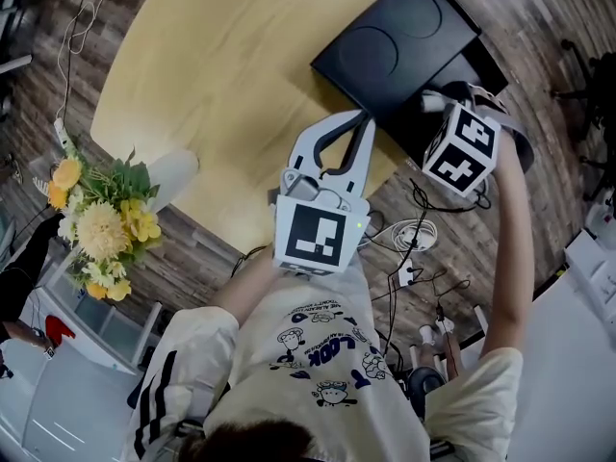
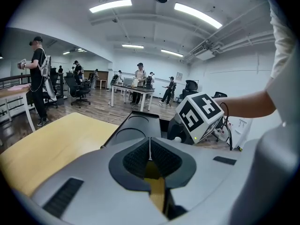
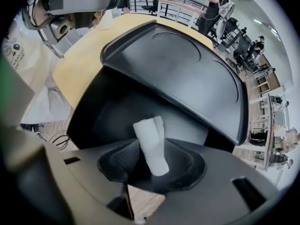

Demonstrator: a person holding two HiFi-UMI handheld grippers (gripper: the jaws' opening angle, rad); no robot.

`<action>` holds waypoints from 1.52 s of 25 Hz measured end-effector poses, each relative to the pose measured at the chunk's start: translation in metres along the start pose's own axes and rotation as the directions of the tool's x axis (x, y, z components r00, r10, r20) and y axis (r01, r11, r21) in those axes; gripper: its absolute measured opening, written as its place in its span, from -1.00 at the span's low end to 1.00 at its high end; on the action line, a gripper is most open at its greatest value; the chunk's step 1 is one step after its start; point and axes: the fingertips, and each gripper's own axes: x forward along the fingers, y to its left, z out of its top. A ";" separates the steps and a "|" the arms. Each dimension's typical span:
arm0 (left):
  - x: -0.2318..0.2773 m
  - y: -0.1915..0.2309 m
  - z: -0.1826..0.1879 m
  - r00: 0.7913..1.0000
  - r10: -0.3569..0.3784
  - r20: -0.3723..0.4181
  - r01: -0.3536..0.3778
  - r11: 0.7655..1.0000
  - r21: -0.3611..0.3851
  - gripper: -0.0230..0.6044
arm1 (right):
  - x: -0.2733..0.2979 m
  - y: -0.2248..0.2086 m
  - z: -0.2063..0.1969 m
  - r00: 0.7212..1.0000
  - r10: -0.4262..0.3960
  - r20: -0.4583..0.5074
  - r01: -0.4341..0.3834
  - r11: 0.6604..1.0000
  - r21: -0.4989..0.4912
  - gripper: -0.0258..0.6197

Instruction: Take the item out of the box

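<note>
Grip first: your right claw (image 3: 152, 156) pinches the item (image 3: 149, 135) at the box (image 3: 173, 64) mouth; draw it straight out, clear of the lid. Left claw (image 2: 150, 149) sits closed, empty.

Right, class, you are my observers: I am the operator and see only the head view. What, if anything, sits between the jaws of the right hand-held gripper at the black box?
Observer: A white roll, clamped between the pads of the right hand-held gripper.
Operator: Is the box open?
Observer: Yes, the lid of the black box is raised over a dark hollow.
Operator: And the left one?
Observer: The left hand-held gripper is shut, nothing between its pads.
</note>
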 end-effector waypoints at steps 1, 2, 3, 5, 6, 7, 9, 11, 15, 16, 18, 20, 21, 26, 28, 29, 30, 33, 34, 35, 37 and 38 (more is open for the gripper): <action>0.000 0.000 0.000 1.000 0.003 0.001 -0.003 1.000 -0.004 -0.86 | 0.000 0.000 0.001 1.000 0.002 -0.001 -0.002 1.000 -0.007 -0.38; 0.000 0.001 0.000 1.000 0.005 0.001 -0.005 1.000 -0.005 -0.86 | 0.000 0.001 0.002 1.000 0.005 0.002 -0.005 1.000 -0.010 -0.40; -0.001 0.001 0.000 1.000 0.006 0.000 -0.006 1.000 -0.005 -0.86 | -0.001 0.001 0.003 1.000 0.006 0.007 -0.006 1.000 -0.008 -0.42; -0.001 0.000 -0.001 1.000 0.004 -0.002 -0.004 1.000 -0.001 -0.86 | -0.002 0.000 0.006 1.000 -0.001 0.024 0.000 1.000 0.009 -0.45; -0.001 -0.001 -0.001 1.000 0.002 -0.003 -0.002 1.000 0.004 -0.86 | -0.002 -0.001 0.006 0.999 -0.010 0.033 0.009 1.000 0.024 -0.45; 0.000 -0.001 0.000 1.000 0.001 -0.002 -0.001 1.000 0.008 -0.86 | -0.004 -0.003 0.006 0.999 -0.021 0.042 0.019 0.999 0.040 -0.46; 0.000 -0.002 0.003 1.000 0.000 0.002 0.000 1.000 0.009 -0.86 | -0.008 -0.005 0.006 0.997 -0.037 0.063 0.033 0.997 0.068 -0.46; 0.000 -0.002 0.006 1.000 0.002 0.008 -0.002 1.000 0.001 -0.86 | -0.014 -0.007 0.007 0.995 -0.047 0.086 0.039 0.995 0.094 -0.47; -0.002 0.002 0.009 1.000 0.004 0.016 -0.004 1.000 0.001 -0.86 | -0.026 -0.006 0.010 0.990 -0.063 0.130 0.046 0.991 0.128 -0.47; -0.003 0.003 0.010 1.000 0.006 0.017 -0.006 1.000 0.003 -0.86 | -0.030 -0.006 0.011 0.988 -0.070 0.140 0.051 0.989 0.136 -0.47; -0.005 0.007 0.013 1.000 0.012 0.021 -0.012 1.000 0.005 -0.86 | -0.038 -0.006 0.012 0.983 -0.089 0.162 0.062 0.985 0.160 -0.47; -0.008 0.010 0.016 0.999 0.018 0.028 -0.018 1.000 0.007 -0.86 | -0.047 -0.006 0.014 0.975 -0.107 0.195 0.066 0.977 0.205 -0.47; -0.009 0.012 0.018 0.999 0.022 0.033 -0.022 1.000 0.008 -0.86 | -0.051 -0.007 0.015 0.969 -0.117 0.218 0.064 0.970 0.235 -0.47; -0.016 0.019 0.026 0.998 0.039 0.053 -0.039 0.999 0.004 -0.86 | -0.071 -0.007 0.023 0.929 -0.172 0.328 0.039 0.927 0.374 -0.48; -0.020 0.020 0.029 0.997 0.042 0.059 -0.042 0.999 0.005 -0.86 | -0.078 -0.003 0.028 0.915 -0.192 0.355 0.032 0.912 0.409 -0.48; -0.022 0.019 0.030 0.997 0.042 0.062 -0.042 0.999 0.006 -0.86 | -0.082 0.000 0.031 0.908 -0.200 0.368 0.026 0.904 0.427 -0.48; -0.024 0.019 0.031 0.997 0.041 0.065 -0.041 0.999 0.009 -0.86 | -0.085 0.003 0.034 0.901 -0.211 0.380 0.022 0.896 0.444 -0.48; -0.031 0.016 0.036 0.997 0.035 0.074 -0.037 0.999 0.020 -0.86 | -0.098 0.008 0.042 0.875 -0.257 0.411 0.019 0.865 0.502 -0.48; -0.033 0.015 0.038 0.996 0.034 0.077 -0.036 0.999 0.024 -0.86 | -0.103 0.009 0.045 0.862 -0.277 0.424 0.012 0.848 0.530 -0.48; -0.036 0.014 0.040 0.996 0.033 0.080 -0.035 0.999 0.028 -0.86 | -0.109 0.010 0.048 0.848 -0.297 0.439 -0.002 0.827 0.563 -0.49; -0.042 0.013 0.044 0.996 0.032 0.088 -0.036 0.999 0.035 -0.86 | -0.121 0.013 0.054 0.813 -0.336 0.474 -0.045 0.777 0.628 -0.49; -0.044 0.013 0.047 0.995 0.032 0.093 -0.036 0.999 0.038 -0.86 | -0.127 0.015 0.057 0.796 -0.358 0.488 -0.063 0.753 0.655 -0.49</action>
